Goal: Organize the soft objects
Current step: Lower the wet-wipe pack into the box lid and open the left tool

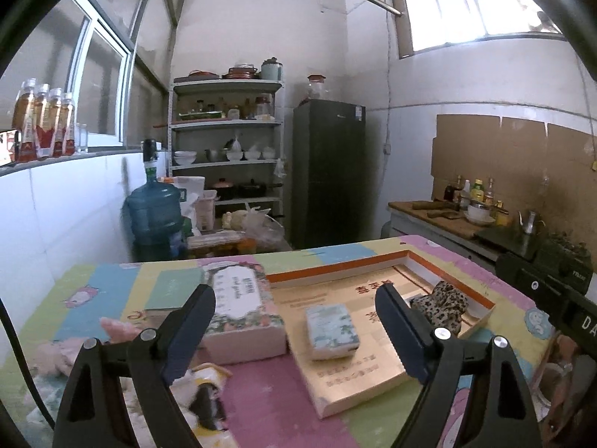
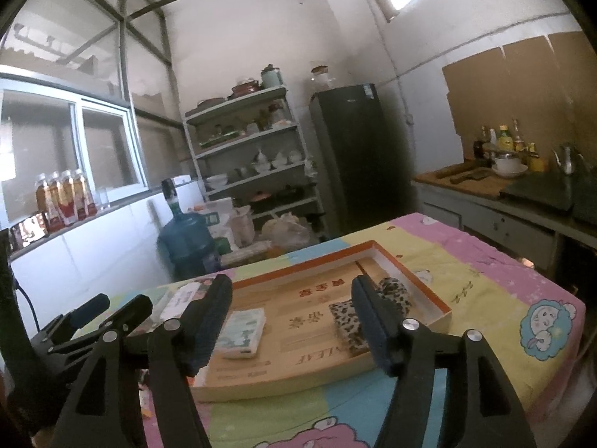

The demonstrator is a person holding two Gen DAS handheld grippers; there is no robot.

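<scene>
A: Grippers?
B: Left gripper (image 1: 294,321): jaws spread wide, nothing held. Right gripper (image 2: 291,313): likewise wide apart, empty.

A: Soft items?
B: Leopard-print cloth (image 2: 352,323): lying in the shallow orange-rimmed box (image 2: 442,304), right side. Small tissue pack (image 1: 330,330): in the same box, left side. Large floral tissue pack (image 1: 244,311): on the pastel tablecloth (image 2: 485,291), just beside the box's left edge. Pink plush toy (image 1: 71,351): near table corner, blurred.

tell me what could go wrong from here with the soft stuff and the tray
1. The floral tissue box stands right against the tray rim; reaching for it could shove the tray.
2. The plush toys lie under the open left tongs, half hidden, so a grab may miss.
3. The leopard cloth is bunched in the tray corner, leaving little room.
</scene>
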